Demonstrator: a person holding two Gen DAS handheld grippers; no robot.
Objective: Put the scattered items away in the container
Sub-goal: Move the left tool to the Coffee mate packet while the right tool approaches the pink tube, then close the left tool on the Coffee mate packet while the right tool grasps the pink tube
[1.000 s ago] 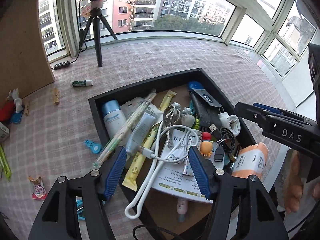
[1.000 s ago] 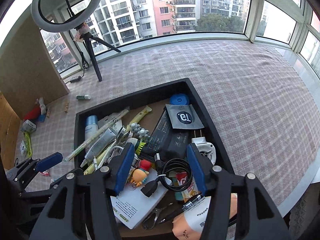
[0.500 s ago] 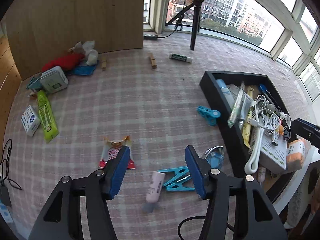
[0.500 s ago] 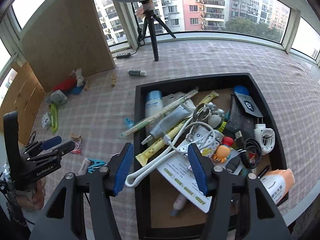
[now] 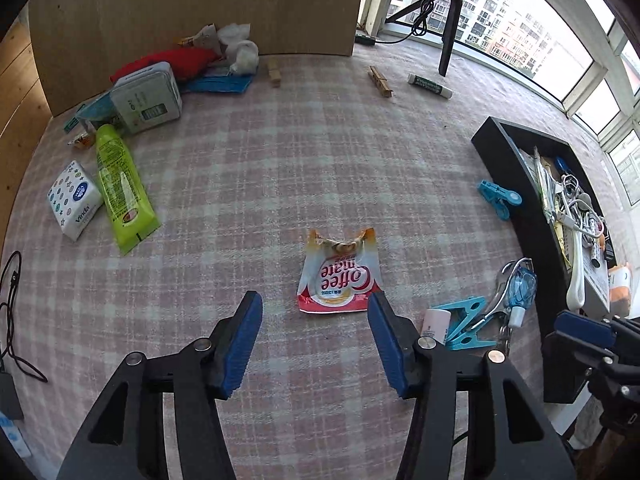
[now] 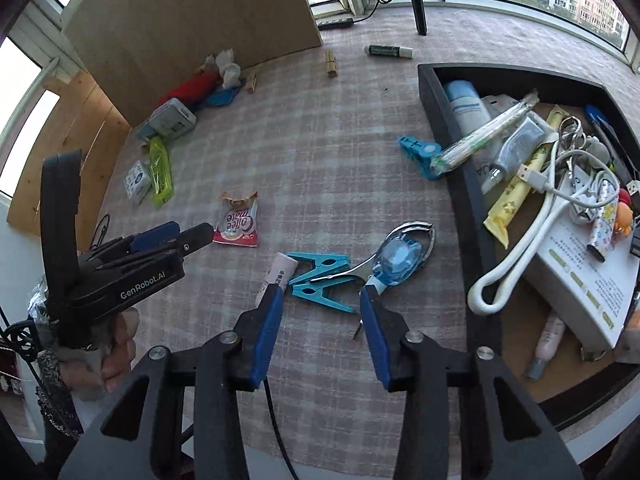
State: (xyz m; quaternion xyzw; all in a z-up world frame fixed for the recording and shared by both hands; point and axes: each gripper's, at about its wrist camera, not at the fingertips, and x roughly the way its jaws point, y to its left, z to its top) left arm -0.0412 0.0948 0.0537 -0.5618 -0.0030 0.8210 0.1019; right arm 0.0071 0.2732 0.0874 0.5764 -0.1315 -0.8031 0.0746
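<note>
The left gripper (image 5: pixel 314 334) hung over the checked cloth of the desk (image 5: pixel 280 168), its blue fingers (image 5: pixel 240 344) apart with nothing between them; the Coffee-mate sachet (image 5: pixel 340 280) lay flat just beyond their tips. The right gripper (image 6: pixel 320 316) pointed down at a small cluster: a teal clothespin (image 6: pixel 320 278), a pale tube (image 6: pixel 280 272) touching its left end, and a blue-and-chrome clip (image 6: pixel 400 258) lying across its right end. Its jaws were closing, still apart, with the clothespin's lower end just ahead of the gap; whether a fingertip already touched the tube was hard to tell.

The black container (image 6: pixel 430 92) sat at the right, crowded with a white cable (image 6: pixel 520 264), a booklet (image 6: pixel 580 280), tubes and packets. A second blue clip (image 6: pixel 420 154) lay just beside its left wall. Well away, by the wooden board (image 5: pixel 192 0), lay a green pouch (image 5: pixel 120 188), a tissue pack (image 5: pixel 74 200), a grey tin (image 5: pixel 146 98) and a red cloth (image 5: pixel 172 62). A hand (image 6: pixel 108 356) held the left gripper's handle.
</note>
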